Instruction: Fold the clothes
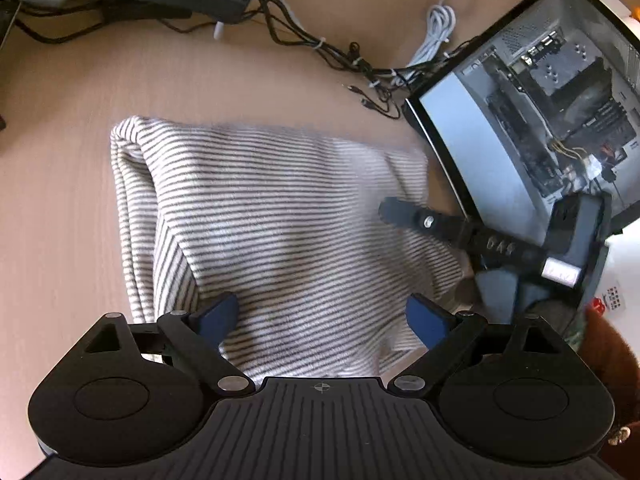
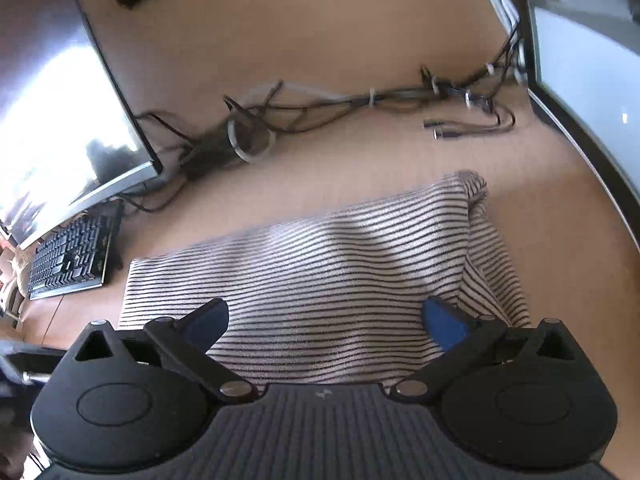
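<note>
No brand or label can be read: a white sticker with a red mark [image 1: 610, 300] at the right edge of the left view is too blurred to make out. The one container is the PC case [image 1: 540, 100], lying at the right of the desk [image 1: 60, 200] with its clear side up, showing boards, a cooler and wires inside.

The striped shirt [image 1: 288, 220] lies folded on the desk, between the case and the keyboard [image 2: 70, 258], with a monitor [image 2: 68, 120] behind the keyboard. A cable bundle [image 2: 360, 98] runs along the desk beyond it.

The left gripper [image 1: 322, 318] has its blue fingers spread wide over the near part of the shirt (nothing between them). The right gripper [image 2: 326, 320] is likewise wide apart above the cloth; in the left view it reaches in from the right over the shirt's right edge.
</note>
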`<act>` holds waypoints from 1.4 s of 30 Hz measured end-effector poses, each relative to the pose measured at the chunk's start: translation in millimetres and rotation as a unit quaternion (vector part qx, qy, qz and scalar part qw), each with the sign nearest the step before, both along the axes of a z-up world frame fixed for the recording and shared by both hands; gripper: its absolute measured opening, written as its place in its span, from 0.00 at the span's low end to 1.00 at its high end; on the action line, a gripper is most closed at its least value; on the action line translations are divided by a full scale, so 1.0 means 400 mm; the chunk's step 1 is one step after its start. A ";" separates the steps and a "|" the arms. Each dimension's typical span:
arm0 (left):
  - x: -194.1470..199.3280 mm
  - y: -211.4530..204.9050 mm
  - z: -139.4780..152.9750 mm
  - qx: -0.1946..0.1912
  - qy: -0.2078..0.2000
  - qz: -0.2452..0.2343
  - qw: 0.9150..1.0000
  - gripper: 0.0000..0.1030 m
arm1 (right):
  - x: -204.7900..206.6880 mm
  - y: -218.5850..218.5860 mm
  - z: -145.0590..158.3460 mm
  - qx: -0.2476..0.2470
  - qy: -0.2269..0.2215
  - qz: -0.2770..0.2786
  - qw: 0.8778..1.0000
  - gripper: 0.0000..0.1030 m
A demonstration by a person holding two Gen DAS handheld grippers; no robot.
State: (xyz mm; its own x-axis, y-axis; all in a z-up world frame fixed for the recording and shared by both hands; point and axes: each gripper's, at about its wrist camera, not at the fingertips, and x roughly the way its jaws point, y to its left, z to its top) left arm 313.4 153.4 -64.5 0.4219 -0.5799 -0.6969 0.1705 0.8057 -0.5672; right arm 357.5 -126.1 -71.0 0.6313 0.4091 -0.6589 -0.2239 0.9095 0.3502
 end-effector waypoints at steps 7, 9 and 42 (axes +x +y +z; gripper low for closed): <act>0.060 -0.012 0.000 0.006 -0.016 0.013 1.000 1.00 | -0.097 -0.010 0.013 -0.010 0.028 0.010 0.999 1.00; 0.084 -0.020 0.004 0.009 -0.020 0.021 1.000 1.00 | -0.094 -0.006 0.027 -0.033 0.022 0.009 0.999 1.00; 0.176 -0.169 0.008 0.055 -0.069 -0.041 0.995 1.00 | -0.251 0.043 0.062 -0.120 0.033 -0.046 0.991 1.00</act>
State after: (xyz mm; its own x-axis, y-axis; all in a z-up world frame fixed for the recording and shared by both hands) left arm 383.9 85.9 -61.3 0.4716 -0.5396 -0.6975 0.3083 0.8419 -0.4429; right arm 257.0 -109.0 -46.0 0.6110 0.1777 -0.7714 -0.1201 0.9840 0.1315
